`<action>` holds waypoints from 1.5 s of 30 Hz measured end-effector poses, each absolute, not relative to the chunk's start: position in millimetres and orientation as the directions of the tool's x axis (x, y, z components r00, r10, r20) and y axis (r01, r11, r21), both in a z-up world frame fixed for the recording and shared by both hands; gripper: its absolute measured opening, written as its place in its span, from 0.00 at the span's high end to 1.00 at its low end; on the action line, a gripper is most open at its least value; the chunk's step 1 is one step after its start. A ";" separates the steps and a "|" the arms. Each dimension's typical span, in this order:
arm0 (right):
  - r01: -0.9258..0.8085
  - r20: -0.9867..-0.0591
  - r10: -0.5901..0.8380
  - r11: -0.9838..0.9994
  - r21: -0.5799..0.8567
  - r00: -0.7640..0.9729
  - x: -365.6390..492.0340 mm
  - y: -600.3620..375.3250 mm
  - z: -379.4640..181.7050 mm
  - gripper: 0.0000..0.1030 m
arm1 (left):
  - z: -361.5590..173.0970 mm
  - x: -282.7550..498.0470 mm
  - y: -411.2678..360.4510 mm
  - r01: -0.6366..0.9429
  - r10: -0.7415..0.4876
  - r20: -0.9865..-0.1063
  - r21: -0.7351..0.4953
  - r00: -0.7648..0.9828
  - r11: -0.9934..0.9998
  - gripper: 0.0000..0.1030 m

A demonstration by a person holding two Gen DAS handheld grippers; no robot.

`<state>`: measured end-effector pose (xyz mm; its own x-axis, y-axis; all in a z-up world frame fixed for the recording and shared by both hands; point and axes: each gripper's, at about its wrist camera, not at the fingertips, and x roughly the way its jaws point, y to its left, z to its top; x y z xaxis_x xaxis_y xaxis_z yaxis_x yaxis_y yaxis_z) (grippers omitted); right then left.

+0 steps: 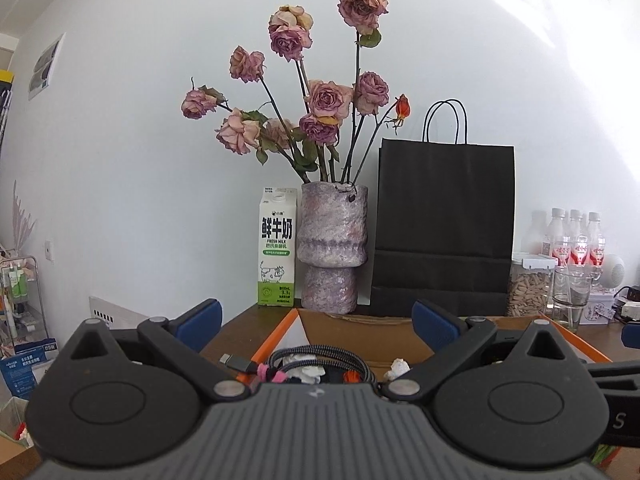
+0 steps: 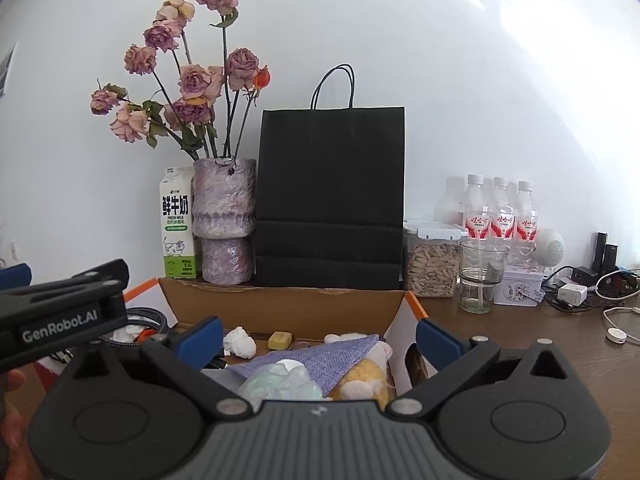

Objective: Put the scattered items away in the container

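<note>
My left gripper (image 1: 316, 322) stands released, its blue pads spread wide with nothing between them, above the near left corner of the cardboard box (image 1: 360, 338) on the wooden tabletop (image 1: 240, 320). Just below it a coiled braided cable (image 1: 320, 356) lies in the box beside crumpled white paper (image 1: 308, 372) and a pink tie. My right gripper (image 2: 318, 334) hangs equally wide and empty over the same box (image 2: 288, 304), whose orange-edged flap (image 2: 416, 308) stands open at the right. Inside it lie a lilac woven cloth (image 2: 336, 360) draped over a yellow plush toy (image 2: 364, 380), a clear plastic wrapper (image 2: 280, 384), a white paper ball (image 2: 240, 344) and a small yellow block (image 2: 279, 340). The side of my left gripper's body crosses the left edge of this view. Behind the box, against the white wall, stand a green-and-white milk carton (image 2: 178, 224), a mottled purple vase (image 2: 224, 220) of dried roses (image 2: 192, 84) and a black paper bag (image 2: 330, 200). Further right sit a jar of seeds (image 2: 432, 260), an empty glass (image 2: 480, 276), three bottles (image 2: 500, 216) with red labels, and chargers with cables (image 2: 576, 288).
</note>
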<state>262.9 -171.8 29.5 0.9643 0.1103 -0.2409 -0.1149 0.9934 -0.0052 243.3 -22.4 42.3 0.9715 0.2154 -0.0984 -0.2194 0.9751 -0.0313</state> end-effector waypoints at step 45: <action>-0.215 -0.400 0.224 0.974 0.066 0.889 24.4 -201.4 51.7 0.00 | 54.2 26.7 -28.4 -0.091 0.099 -0.468 0.040 0.878 0.995 0.00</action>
